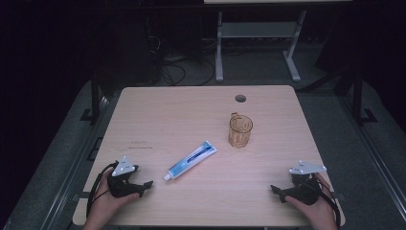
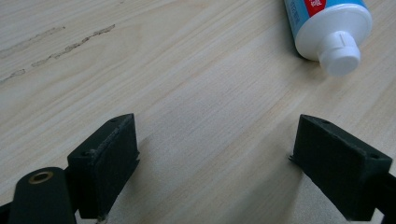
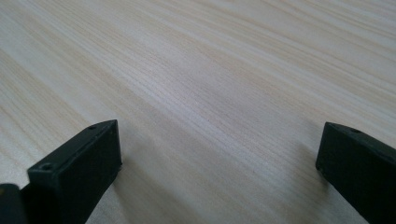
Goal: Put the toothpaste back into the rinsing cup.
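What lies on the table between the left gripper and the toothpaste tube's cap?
Nothing: bare wood separates the left gripper from the toothpaste tube, shown in the left gripper view.

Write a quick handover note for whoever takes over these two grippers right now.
Left gripper: open, empty, low over the table near its front left corner.
Right gripper: open, empty, near the front right corner.
Toothpaste tube: lying flat mid-table, white cap pointing toward the left gripper, just ahead of its jaws.
Amber cup: upright, beyond and to the right of the tube.
Done: nothing picked up.
Left: probably grasp the tube with the left gripper; the cup looks like its likely destination.
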`<state>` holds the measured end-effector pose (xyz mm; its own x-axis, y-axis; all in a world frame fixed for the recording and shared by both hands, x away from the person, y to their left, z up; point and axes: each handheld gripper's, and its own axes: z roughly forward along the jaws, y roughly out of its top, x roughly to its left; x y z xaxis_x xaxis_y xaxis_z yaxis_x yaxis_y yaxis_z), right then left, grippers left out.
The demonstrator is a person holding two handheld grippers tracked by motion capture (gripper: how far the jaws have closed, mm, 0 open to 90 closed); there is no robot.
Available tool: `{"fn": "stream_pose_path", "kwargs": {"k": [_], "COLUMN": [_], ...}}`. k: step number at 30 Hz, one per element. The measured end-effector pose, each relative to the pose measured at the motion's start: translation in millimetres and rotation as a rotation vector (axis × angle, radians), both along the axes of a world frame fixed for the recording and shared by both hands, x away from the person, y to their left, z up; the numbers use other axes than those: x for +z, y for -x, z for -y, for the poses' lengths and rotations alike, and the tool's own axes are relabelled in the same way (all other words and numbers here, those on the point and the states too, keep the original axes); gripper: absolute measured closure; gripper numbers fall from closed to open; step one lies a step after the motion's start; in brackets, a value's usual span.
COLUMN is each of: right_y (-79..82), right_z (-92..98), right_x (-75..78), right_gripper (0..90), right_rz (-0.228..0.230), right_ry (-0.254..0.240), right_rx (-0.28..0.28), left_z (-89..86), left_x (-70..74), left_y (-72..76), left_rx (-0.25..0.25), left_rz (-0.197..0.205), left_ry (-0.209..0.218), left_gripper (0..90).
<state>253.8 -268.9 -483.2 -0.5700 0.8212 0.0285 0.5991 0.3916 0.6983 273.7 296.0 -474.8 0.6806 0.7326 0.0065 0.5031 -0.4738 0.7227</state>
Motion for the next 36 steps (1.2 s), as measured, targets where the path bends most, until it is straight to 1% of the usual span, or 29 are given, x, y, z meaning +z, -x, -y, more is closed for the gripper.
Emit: {"fn": "stream_pose_path", "kwargs": {"k": [13, 17, 20, 21, 23, 26, 36], "right_y": [-0.8, -0.8, -0.9, -0.9, -0.9, -0.9, -0.9], "right_z": [0.0, 0.0, 0.0, 0.0, 0.0, 0.0, 0.0], "right_x": [0.0, 0.0, -0.1, -0.1, 0.0, -0.1, -0.1], "right_gripper": [0.0, 0.0, 0.0, 0.0, 0.0, 0.0, 0.0], "right_rz": [0.000, 0.000, 0.000, 0.000, 0.000, 0.000, 0.000], "right_ry": [-0.002, -0.001, -0.002, -0.002, -0.002, -0.002, -0.002], "right_rx": [0.003, 0.003, 0.003, 0.002, 0.002, 0.003, 0.003], "left_z": [-0.2, -2.5, -3.5, -3.7, -4.2, -4.8, -5.3], "left_x": [0.0, 0.9, 2.9, 3.6, 5.7, 8.9, 19.8], "left_y": [-0.1, 0.1, 0.3, 0.2, 0.0, -0.3, -3.2], "left_rx": [0.000, -0.005, -0.008, -0.006, -0.010, -0.009, -0.017], "left_rz": [0.005, 0.000, -0.012, -0.015, -0.012, -0.015, -0.018], "left_ry": [0.001, 0.002, 0.003, 0.010, 0.010, 0.025, 0.046], "left_gripper": [13.4, 15.2, 18.7, 19.4, 20.7, 23.0, 23.9]}}
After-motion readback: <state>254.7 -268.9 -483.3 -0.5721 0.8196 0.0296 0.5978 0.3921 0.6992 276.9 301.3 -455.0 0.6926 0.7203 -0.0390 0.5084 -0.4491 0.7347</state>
